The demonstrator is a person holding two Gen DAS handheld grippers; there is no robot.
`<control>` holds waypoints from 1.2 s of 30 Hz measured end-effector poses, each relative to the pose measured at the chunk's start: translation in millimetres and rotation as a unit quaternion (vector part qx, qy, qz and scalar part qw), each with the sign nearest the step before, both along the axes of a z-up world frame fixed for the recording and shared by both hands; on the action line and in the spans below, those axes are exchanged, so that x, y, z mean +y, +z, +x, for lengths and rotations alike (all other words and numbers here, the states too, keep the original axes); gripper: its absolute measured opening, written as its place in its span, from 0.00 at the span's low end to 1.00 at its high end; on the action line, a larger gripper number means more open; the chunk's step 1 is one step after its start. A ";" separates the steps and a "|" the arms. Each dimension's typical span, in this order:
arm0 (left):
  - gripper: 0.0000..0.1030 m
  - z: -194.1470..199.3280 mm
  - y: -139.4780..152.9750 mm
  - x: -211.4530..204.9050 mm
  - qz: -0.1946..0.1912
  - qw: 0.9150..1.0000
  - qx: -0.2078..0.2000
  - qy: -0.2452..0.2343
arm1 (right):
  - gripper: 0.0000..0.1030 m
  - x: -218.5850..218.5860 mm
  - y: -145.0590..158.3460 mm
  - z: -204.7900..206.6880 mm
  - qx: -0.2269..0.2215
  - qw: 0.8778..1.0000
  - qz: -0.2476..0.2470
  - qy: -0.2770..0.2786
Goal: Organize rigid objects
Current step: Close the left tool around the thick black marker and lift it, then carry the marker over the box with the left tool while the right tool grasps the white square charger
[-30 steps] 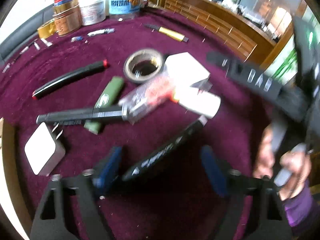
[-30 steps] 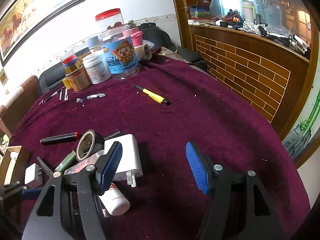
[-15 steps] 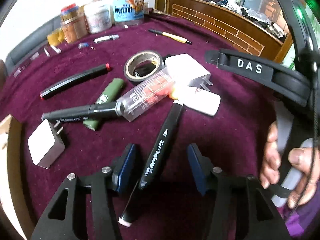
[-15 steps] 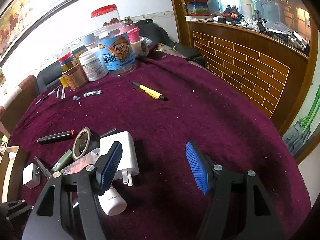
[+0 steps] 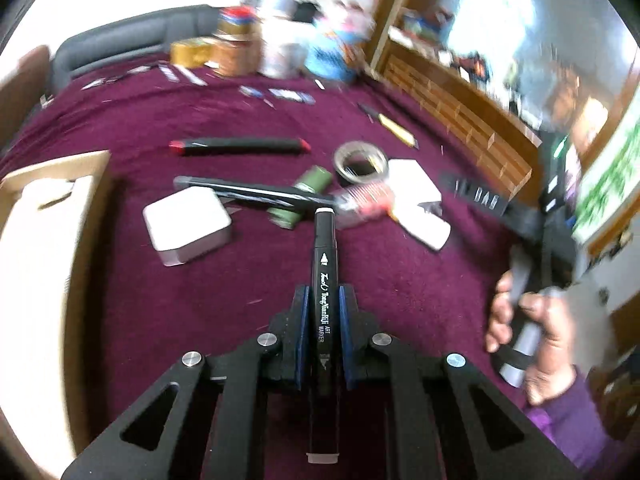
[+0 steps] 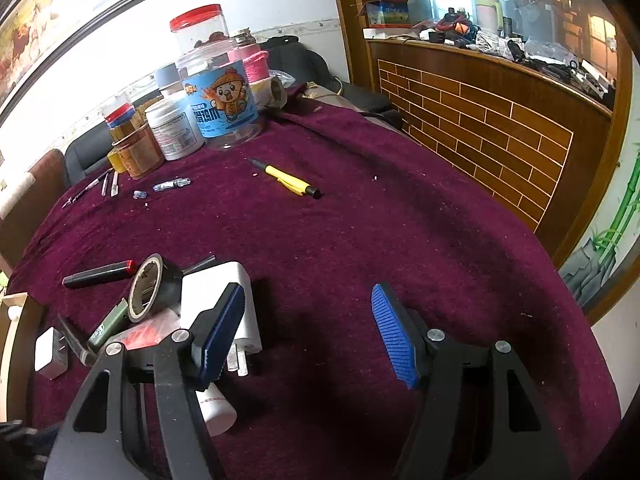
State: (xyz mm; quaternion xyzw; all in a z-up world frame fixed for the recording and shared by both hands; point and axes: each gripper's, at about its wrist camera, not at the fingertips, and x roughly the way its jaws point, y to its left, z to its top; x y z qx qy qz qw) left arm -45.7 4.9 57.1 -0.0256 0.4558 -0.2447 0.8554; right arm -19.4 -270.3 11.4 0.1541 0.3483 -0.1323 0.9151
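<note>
Above the maroon cloth, my left gripper clamps a black art marker.
My jaws have just closed on the marker, both blue pads pressing its barrel, its white tip pointing toward the roll of tape. Nearer than the tape lie a white charger, a green tube and a second black marker. My right gripper hangs half open, holding nothing, just right of the tape.
</note>
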 end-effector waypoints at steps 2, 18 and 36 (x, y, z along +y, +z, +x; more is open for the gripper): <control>0.11 -7.8 12.7 32.4 -0.029 0.999 -0.006 0.026 | 0.63 -1.2 -1.3 0.5 0.003 1.000 0.002 -0.003; 0.11 -21.1 4.9 162.0 -0.093 0.985 -0.010 0.145 | 0.63 111.2 45.5 -4.5 0.014 0.975 0.099 0.197; 0.11 -15.9 -7.2 261.5 -0.100 0.971 0.005 0.217 | 0.59 280.3 -4.0 64.9 0.132 0.939 -0.123 0.294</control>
